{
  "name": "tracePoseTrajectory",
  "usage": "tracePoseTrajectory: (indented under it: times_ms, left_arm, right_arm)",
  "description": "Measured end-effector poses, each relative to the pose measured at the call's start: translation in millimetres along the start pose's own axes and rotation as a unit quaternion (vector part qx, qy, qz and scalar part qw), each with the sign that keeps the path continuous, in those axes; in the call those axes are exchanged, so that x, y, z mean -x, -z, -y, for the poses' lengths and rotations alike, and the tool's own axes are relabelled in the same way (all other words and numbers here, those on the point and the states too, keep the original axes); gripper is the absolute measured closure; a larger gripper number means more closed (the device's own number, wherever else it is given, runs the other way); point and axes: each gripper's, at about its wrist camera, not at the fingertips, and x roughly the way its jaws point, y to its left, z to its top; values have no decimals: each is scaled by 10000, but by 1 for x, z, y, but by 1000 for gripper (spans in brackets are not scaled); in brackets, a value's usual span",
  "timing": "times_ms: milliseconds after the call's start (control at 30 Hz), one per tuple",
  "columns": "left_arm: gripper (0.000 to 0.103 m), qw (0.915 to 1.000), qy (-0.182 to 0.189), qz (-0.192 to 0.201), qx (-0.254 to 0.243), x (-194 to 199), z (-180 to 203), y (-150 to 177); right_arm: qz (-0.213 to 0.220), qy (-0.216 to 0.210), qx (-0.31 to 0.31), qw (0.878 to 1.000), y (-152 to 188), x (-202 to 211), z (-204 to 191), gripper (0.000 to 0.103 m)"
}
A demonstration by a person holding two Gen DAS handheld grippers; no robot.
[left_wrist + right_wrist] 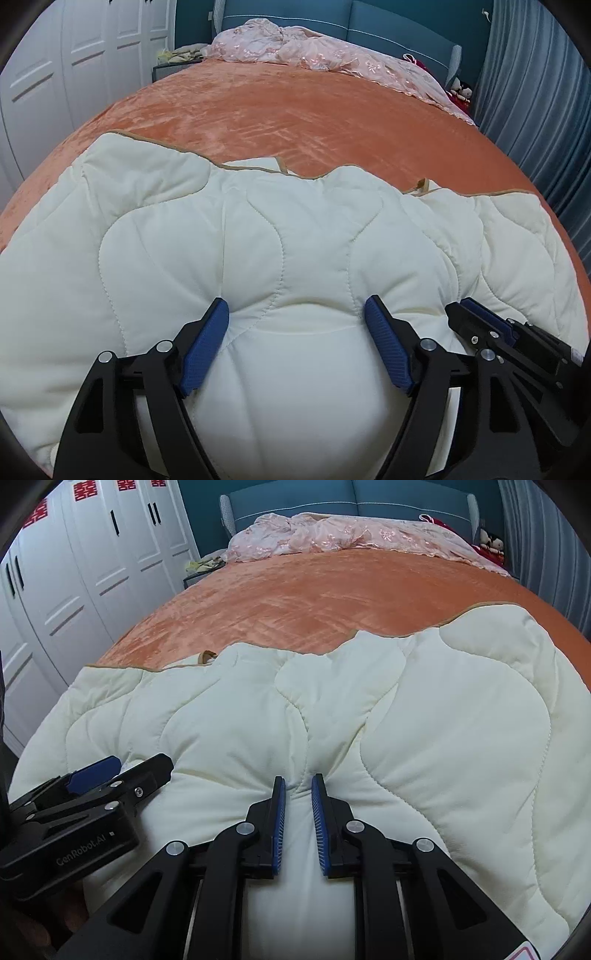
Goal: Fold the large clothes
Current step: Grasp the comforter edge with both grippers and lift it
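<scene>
A cream quilted garment [258,236] with tan edging lies bunched across the near part of an orange bedspread [295,114]; it also shows in the right wrist view [424,709]. My left gripper [296,308] has its jaws wide apart, with a thick fold of the cream fabric bulging between the blue pads. My right gripper [298,781] has its jaws close together, pinching a fold of the fabric. The right gripper [480,317] shows at the left view's lower right; the left gripper [125,768] shows at the right view's lower left. They are side by side.
A crumpled pink bedcover [351,535] lies at the head of the bed by a blue headboard [354,498]. White wardrobe doors [85,565] stand on the left. Blue curtains [535,85] hang on the right. A soft toy [460,90] sits near them.
</scene>
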Motion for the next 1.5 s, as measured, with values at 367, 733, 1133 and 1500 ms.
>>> tracePoseTrajectory:
  times_ms: [367,733,1133,1500]
  left_arm:
    - [26,9988,-255,310,-293,-7,8,12]
    - [26,9999,-63,33,73,35,-6,7]
    - [26,9775,-31,-196,2099,131,-145,64]
    - [18,9502,537,-818,2958,77,-159,80]
  right_arm:
    - [380,-37,-14,9993,11,0,5,87]
    - [-154,-314,-411,9985,-2,38,0,85]
    - [-1044,-749,-233,9914,48,65,-57,85]
    - [-1098,-602,-83,9921,58,51,-58,86]
